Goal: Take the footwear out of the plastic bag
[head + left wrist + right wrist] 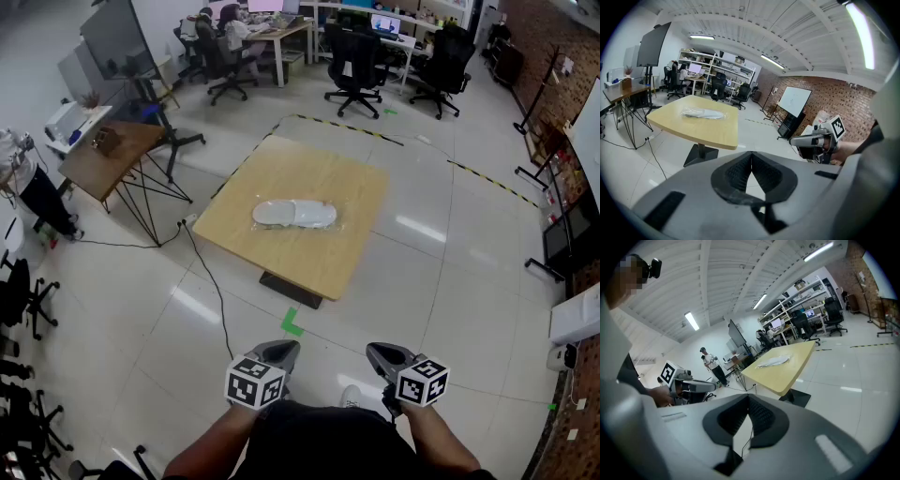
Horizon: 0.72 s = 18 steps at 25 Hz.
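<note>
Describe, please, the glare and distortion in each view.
Head view: sharp, with bright glare on the floor beside the table. Left gripper view: strong fisheye, dark corners, a blown-out lamp top right. Right gripper view: same fisheye, tilted; bag small but clear.

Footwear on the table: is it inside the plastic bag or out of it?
Inside. The white footwear lies flat on the wooden table, with the clear plastic bag wrapped around it.
</note>
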Motion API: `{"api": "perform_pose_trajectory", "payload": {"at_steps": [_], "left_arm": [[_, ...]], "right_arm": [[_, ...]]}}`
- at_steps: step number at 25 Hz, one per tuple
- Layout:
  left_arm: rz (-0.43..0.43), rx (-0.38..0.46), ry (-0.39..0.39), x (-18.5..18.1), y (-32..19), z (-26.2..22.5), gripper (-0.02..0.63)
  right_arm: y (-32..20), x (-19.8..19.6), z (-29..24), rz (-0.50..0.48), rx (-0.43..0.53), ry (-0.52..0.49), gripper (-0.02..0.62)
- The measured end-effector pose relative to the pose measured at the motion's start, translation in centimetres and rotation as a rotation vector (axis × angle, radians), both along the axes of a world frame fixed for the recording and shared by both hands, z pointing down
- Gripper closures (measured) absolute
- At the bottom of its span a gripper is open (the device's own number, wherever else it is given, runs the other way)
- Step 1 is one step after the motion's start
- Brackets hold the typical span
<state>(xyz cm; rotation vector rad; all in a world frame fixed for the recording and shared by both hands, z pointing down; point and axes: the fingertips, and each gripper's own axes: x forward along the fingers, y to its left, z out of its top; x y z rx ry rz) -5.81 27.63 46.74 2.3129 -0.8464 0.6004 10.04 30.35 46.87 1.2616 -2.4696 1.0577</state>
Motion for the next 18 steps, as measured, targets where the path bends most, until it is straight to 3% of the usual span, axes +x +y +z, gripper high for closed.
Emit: {"api": "perform_pose_trajectory", "payload": {"at_steps": [10,18], "left_arm": [[-0.028,0.023,-0.034,4.2,0.8,-0.6,0.598],[-0.113,0.054,-0.074,7.5,0.7,-1.1,0.598]], "right_arm": [[-0.1,4.6,0.0,-0.055,0.014,0.000,0.592],[-0.2,9.2,1.6,-0.132,-0.007,0.022,0.592]]}}
